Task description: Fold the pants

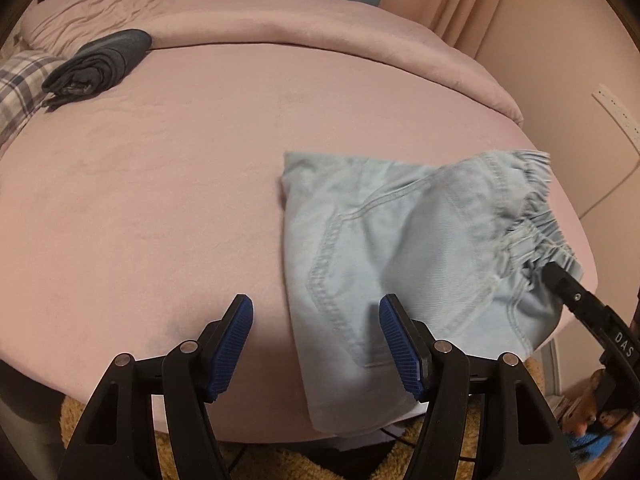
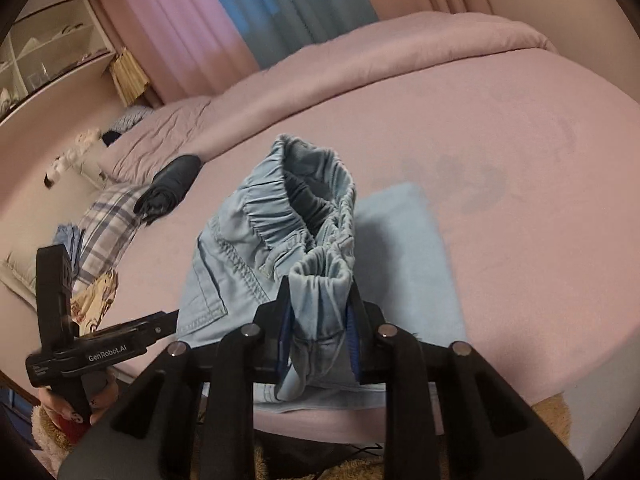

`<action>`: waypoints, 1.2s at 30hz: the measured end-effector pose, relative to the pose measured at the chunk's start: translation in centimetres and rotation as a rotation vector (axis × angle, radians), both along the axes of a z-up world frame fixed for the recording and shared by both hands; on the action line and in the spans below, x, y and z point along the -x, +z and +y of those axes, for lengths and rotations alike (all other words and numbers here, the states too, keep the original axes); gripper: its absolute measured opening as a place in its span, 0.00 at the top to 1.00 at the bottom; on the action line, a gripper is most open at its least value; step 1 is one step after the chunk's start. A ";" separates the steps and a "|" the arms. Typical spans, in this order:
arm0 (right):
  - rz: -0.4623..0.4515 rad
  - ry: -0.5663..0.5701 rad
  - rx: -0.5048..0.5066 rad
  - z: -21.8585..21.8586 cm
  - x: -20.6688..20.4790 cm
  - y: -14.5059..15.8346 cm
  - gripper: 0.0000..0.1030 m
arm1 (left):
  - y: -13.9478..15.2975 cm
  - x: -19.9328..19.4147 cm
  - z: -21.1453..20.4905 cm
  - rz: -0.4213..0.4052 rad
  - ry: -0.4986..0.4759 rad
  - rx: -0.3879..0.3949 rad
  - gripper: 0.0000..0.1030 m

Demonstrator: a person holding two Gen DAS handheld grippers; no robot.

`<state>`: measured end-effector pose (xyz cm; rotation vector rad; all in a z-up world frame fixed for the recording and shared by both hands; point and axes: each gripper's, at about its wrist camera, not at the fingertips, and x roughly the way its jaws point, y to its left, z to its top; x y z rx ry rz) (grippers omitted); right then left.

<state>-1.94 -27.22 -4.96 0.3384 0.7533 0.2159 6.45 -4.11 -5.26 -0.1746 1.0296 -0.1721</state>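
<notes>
pants: the light blue denim pants [image 1: 380,248] lie partly folded on the bed, near its front edge; seen from the left gripper they are ahead and to the right, with one corner reaching between its fingers.
waistband: the gathered elastic waistband [image 2: 304,208] is lifted up from the bed and stands open just in front of the right gripper; the lower layer of the cloth lies flat under it.
right gripper: the right gripper [image 2: 320,344] is closed on a bunched part of the waistband, the cloth is pressed between its two blue pads; in the left wrist view it enters from the right side and its tip touches the waistband.
left gripper: the left gripper [image 1: 316,344] is wide open and holds nothing; its right finger is above the pants edge, its left finger is above the bare sheet.
bed: the pink sheet of the bed [image 1: 160,184] carries the pants; a rolled pink duvet [image 1: 304,24] lies along the far side.
dark garment: a folded dark garment [image 1: 96,68] is far ahead and to the left of the left gripper, well apart from the pants.
plaid pillow: a plaid pillow [image 1: 20,88] lies just beside the dark garment, at the far left.
</notes>
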 end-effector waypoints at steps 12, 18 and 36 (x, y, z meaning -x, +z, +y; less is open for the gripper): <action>0.189 -0.154 0.112 -3.7 -0.8 -3.2 0.43 | -1.2 -0.7 -2.0 0.023 -0.028 -0.048 0.37; 0.069 -0.035 0.049 -3.6 -1.1 0.9 0.43 | 0.3 0.0 -2.0 -0.055 -0.027 -0.039 0.37; 0.092 0.164 0.291 1.7 -5.0 -2.9 0.79 | -2.1 -1.5 -3.2 0.016 -0.078 0.004 0.37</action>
